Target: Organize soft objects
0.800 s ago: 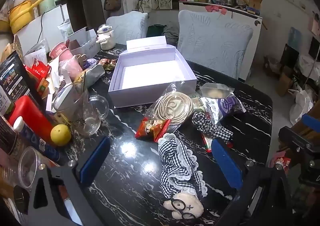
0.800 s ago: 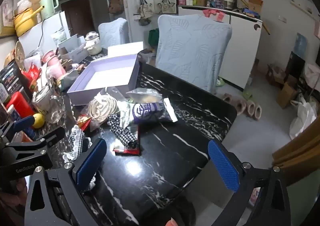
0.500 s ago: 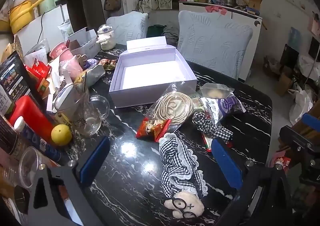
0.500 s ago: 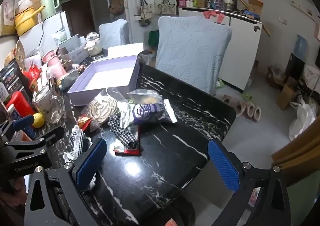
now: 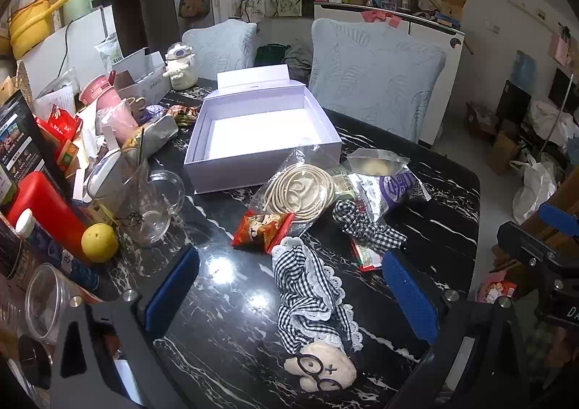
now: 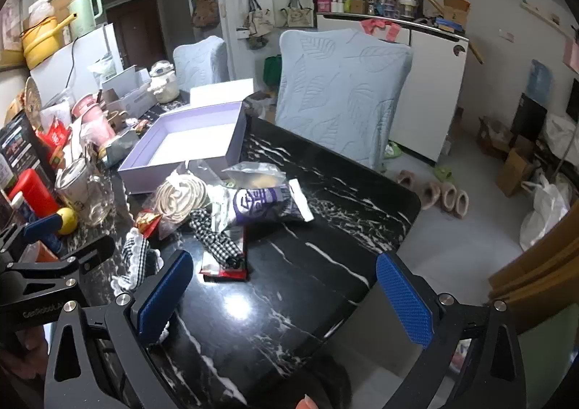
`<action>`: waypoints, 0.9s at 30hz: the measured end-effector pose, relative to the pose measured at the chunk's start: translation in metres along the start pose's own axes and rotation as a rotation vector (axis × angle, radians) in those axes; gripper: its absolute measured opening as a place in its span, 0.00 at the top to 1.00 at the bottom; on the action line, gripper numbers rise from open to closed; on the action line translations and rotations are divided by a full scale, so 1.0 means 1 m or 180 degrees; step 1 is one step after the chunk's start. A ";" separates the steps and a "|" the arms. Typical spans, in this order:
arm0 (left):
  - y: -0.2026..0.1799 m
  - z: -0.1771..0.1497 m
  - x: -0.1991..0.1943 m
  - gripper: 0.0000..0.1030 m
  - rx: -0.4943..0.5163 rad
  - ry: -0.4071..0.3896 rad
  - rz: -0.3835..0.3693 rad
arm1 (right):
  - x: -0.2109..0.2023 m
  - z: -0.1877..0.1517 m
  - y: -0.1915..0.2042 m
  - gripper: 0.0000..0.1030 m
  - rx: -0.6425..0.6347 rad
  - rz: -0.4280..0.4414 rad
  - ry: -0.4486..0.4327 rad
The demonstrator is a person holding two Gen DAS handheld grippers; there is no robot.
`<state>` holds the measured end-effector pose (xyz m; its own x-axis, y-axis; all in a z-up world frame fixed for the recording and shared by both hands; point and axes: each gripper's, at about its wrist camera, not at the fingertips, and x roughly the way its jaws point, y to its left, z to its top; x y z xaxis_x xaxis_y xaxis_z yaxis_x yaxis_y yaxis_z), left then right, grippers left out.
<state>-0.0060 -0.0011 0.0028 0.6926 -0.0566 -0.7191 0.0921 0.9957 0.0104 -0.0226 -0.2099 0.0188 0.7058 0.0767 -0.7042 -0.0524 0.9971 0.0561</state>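
Note:
A rag doll in a black-and-white checked dress [image 5: 311, 304] lies on the black marble table, head toward me, between the fingers of my open left gripper [image 5: 289, 289]. It also shows in the right wrist view [image 6: 135, 260]. A checked fabric bow [image 5: 365, 228] lies beyond it, seen too in the right wrist view [image 6: 217, 239]. An open empty lilac box [image 5: 260, 159] stands farther back. My right gripper [image 6: 282, 296] is open and empty above bare table near the front right corner.
A bagged coil of cord [image 5: 300, 188], a red snack packet [image 5: 262, 231] and a purple snack bag [image 5: 391, 188] lie between doll and box. Glass mugs [image 5: 144, 199], a lemon [image 5: 99, 242] and clutter crowd the left side. Chairs [image 6: 343, 90] stand behind the table.
Both views have shifted very slightly; the objects on the table have not moved and both grippers stay open.

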 end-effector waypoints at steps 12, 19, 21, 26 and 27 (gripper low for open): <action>-0.003 -0.002 0.004 0.00 -0.0011 0.0066 -0.0096 | -0.004 -0.001 -0.002 0.00 0.0001 -0.0044 -0.0031; -0.005 -0.002 0.003 0.00 0.0013 0.0053 -0.0090 | -0.005 -0.003 -0.006 0.00 0.0012 -0.0054 -0.0037; -0.005 -0.002 0.003 0.00 0.0008 0.0055 -0.0091 | -0.005 -0.003 -0.006 0.00 0.0011 -0.0053 -0.0039; -0.005 -0.002 0.003 0.00 0.0015 0.0054 -0.0095 | -0.004 -0.003 -0.006 0.00 0.0012 -0.0054 -0.0037; -0.005 -0.002 0.003 0.00 0.0016 0.0056 -0.0094 | -0.004 -0.003 -0.005 0.00 0.0012 -0.0054 -0.0038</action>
<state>-0.0064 -0.0062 -0.0008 0.6768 -0.0848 -0.7313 0.1161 0.9932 -0.0077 -0.0276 -0.2156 0.0195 0.7149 0.0596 -0.6967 -0.0376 0.9982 0.0468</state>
